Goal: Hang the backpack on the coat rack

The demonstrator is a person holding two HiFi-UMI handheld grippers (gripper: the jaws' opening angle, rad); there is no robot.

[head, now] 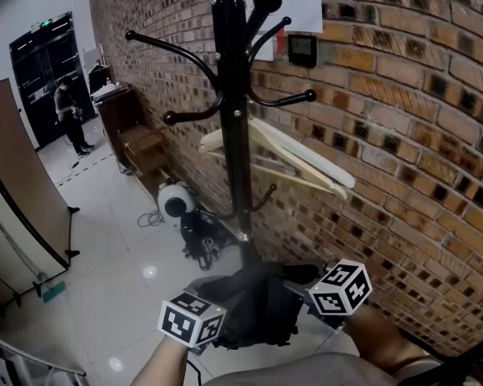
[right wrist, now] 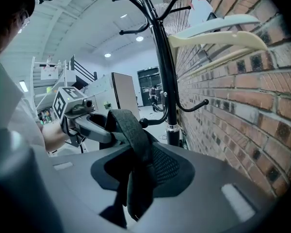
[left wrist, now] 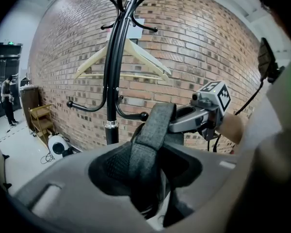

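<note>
The backpack (head: pixel 253 312) sits before the coat rack (head: pixel 235 151), wall (head: pixel 402 135) seemingly just behind.

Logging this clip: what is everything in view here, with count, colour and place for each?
coat rack: one, black, standing against the brick wall
hangers: apparently two, cream, hanging on the coat rack
backpack: one, dark grey, held up near the coat rack's foot
brick wall: one, brown, right side
round device: one, white, on the floor by the wall; kind unclear
paper: one, white with red, on the wall
person: one, dark clothes, far back by the dark doorway
panel: one, brown, left
left gripper: grey, jaws shut on the backpack
right gripper: grey, jaws shut on the backpack
</note>
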